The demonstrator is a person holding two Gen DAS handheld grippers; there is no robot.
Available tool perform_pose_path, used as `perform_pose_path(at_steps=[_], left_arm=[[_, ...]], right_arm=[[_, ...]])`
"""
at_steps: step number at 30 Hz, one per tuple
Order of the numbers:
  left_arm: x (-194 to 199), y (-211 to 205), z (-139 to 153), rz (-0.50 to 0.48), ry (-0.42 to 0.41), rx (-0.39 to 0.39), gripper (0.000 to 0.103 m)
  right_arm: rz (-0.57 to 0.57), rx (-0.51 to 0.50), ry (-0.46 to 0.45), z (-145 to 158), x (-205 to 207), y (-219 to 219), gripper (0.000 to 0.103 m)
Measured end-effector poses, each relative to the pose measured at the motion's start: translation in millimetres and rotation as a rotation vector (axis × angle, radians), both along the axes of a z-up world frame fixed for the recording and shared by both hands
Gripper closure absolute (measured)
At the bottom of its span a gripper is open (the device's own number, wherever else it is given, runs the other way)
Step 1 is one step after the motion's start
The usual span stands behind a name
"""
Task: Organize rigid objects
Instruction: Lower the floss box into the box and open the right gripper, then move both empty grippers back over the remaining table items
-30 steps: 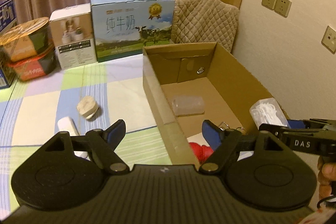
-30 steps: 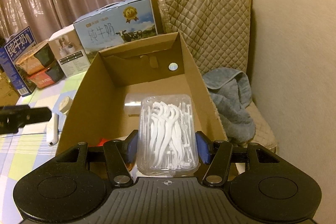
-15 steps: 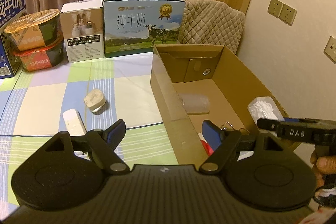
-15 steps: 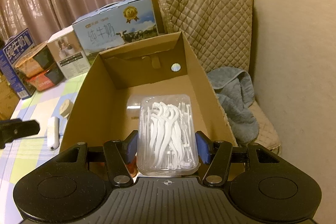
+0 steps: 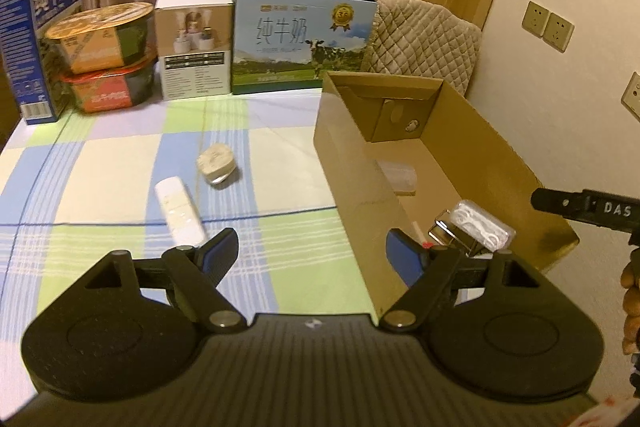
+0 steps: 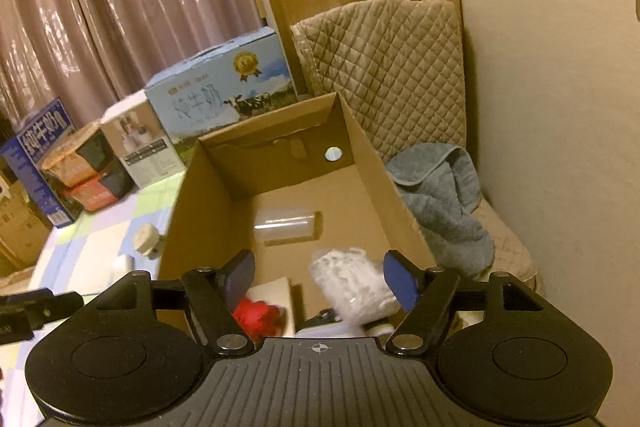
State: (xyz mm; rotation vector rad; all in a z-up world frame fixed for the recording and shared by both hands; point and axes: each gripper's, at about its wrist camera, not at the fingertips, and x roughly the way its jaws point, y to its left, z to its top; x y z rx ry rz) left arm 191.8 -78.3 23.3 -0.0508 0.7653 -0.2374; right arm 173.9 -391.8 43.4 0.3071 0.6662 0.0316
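Observation:
A clear case of white floss picks [image 6: 352,283] lies blurred and tilted inside the open cardboard box [image 6: 372,163], free of the pads. My right gripper [image 6: 320,271] hovers over the box's near end with its jaws opening. The case [image 5: 480,227] also shows in the left wrist view, resting beside a metal clip [image 5: 448,231]. In the box too are a clear plastic container [image 6: 286,225] and a red object [image 6: 258,315]. My left gripper [image 5: 314,245] is open and empty, straddling the box's left wall [image 5: 360,179]. A white stick-shaped device [image 5: 178,211] and a round beige plug [image 5: 216,163] lie on the checked tablecloth.
Milk cartons [image 5: 300,35], a white product box [image 5: 194,43] and stacked noodle bowls [image 5: 104,55] line the table's far edge. A quilted chair [image 6: 384,67] with a grey-blue towel [image 6: 440,203] stands right of the box, against the wall.
The right jaws have spread and the floss pick case has dropped from between them into the box. The left gripper has drawn back and leftward, so more of the table shows.

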Motion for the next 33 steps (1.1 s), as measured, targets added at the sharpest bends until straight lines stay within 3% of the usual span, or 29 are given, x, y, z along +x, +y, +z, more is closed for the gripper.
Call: perform_pose_path(at_steps=[10, 17, 33], left_arm=[[-54.8, 36.8, 9.2, 0.05, -0.004, 0.025, 0.02], [-85.6, 76.0, 13.1, 0.113, -0.007, 0.047, 0.015], [-110.9, 145.9, 13.1, 0.259, 0.005, 0.055, 0.006]], right_arm=[[0.025, 0.034, -0.066, 33.6, -50.4, 40.3, 0.027], [0.121, 0.003, -0.116, 47.9, -83.9, 92.9, 0.022], [0.265, -0.025, -0.062, 19.8, -92.8, 171.7, 0.02]])
